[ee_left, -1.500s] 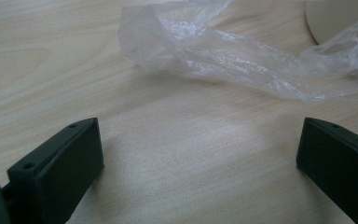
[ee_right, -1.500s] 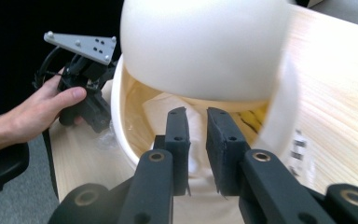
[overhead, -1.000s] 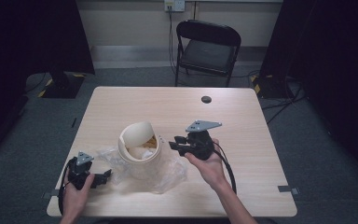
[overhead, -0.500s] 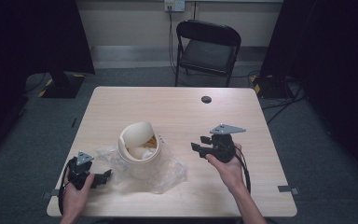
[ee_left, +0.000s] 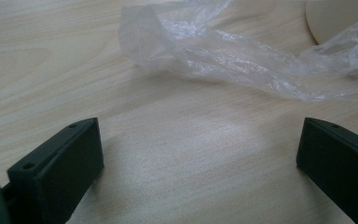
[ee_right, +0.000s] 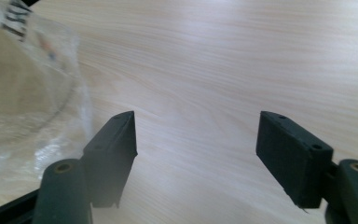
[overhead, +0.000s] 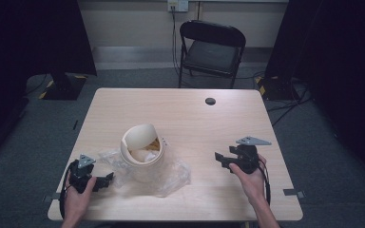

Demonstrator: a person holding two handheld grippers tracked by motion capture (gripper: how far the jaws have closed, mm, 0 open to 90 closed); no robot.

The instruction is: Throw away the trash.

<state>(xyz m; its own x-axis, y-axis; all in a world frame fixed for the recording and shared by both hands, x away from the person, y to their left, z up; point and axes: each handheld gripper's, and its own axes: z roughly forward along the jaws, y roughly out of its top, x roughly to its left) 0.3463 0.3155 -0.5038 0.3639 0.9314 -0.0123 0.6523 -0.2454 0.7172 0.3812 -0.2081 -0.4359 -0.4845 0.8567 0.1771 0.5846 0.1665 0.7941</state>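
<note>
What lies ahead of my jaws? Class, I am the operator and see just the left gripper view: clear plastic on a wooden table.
Observer: The plastic bag lies crumpled around an open cream container with its lid tipped up.
Operator: Is the right gripper on it?
Observer: No. The right gripper is to the right of the bag, jaws apart with bare table between them; they have just been opening.
Operator: Anything else on the table?
Observer: A small dark round disc near the far edge.
</note>
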